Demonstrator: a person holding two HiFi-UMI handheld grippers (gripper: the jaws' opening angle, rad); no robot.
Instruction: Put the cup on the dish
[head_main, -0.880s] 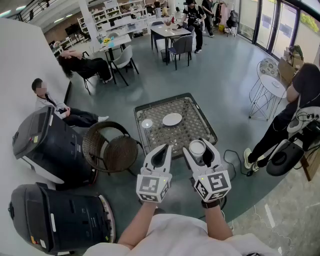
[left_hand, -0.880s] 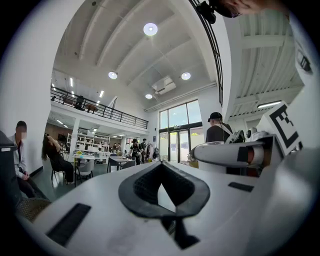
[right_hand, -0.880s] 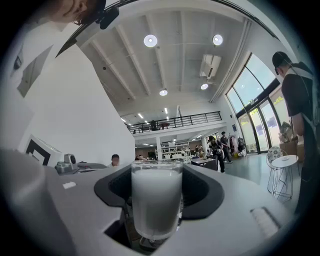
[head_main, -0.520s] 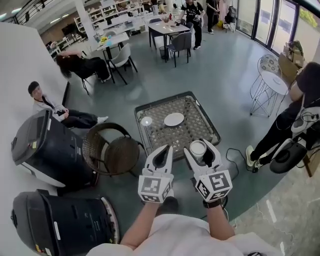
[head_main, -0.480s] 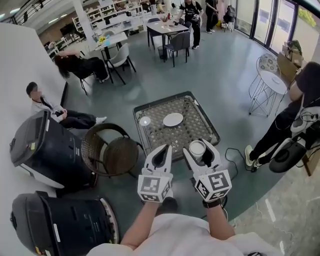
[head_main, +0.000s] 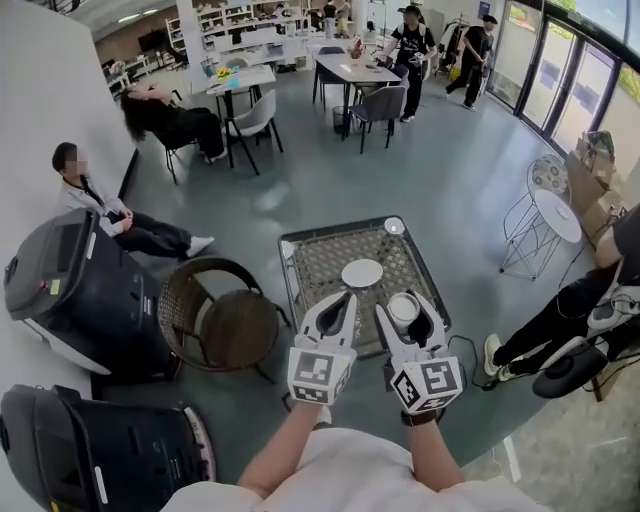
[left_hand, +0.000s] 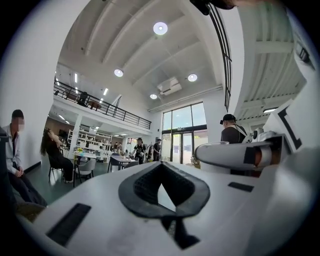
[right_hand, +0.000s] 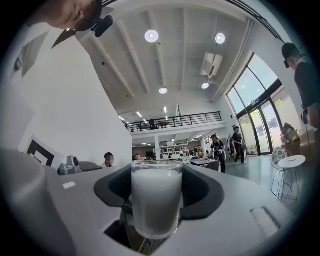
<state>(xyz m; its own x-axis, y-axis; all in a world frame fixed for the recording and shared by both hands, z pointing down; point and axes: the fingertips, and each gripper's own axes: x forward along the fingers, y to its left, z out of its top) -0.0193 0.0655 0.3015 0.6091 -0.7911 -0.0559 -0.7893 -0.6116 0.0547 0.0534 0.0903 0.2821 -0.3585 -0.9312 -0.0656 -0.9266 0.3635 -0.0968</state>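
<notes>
**Cup gripped on the right, apart from the dish**

Far left, head view: two black machines (head_main: 62, 292) are standing by the white wall, and a round wicker chair (head_main: 215, 322) is sitting just beside them. Neither gripper view is showing these.

Centre-left: the left gripper (head_main: 340, 305) is pointing toward the mesh table (head_main: 300, 250). The head view is giving only its back. The left gripper view (left_hand: 161, 192) is showing the two jaws meeting at their tips, with nothing between the dark pads (left_hand: 142, 185).

Centre: the white dish (head_main: 362, 272) is lying flat on the mesh table. Only the head view is showing it, because both gripper cameras are looking out into the hall and up at the ceiling.

Centre-right: the right gripper (head_main: 406, 314) is clasping the cup (head_main: 402, 305), its jaws pressing on either side. From above, only the round rim and a white inside are visible. The right gripper view (right_hand: 157, 192) is adding that the cup (right_hand: 156, 200) is a cloudy, translucent tumbler standing upright. The cup is hanging over the table's near edge, near the dish but not touching it.
</notes>
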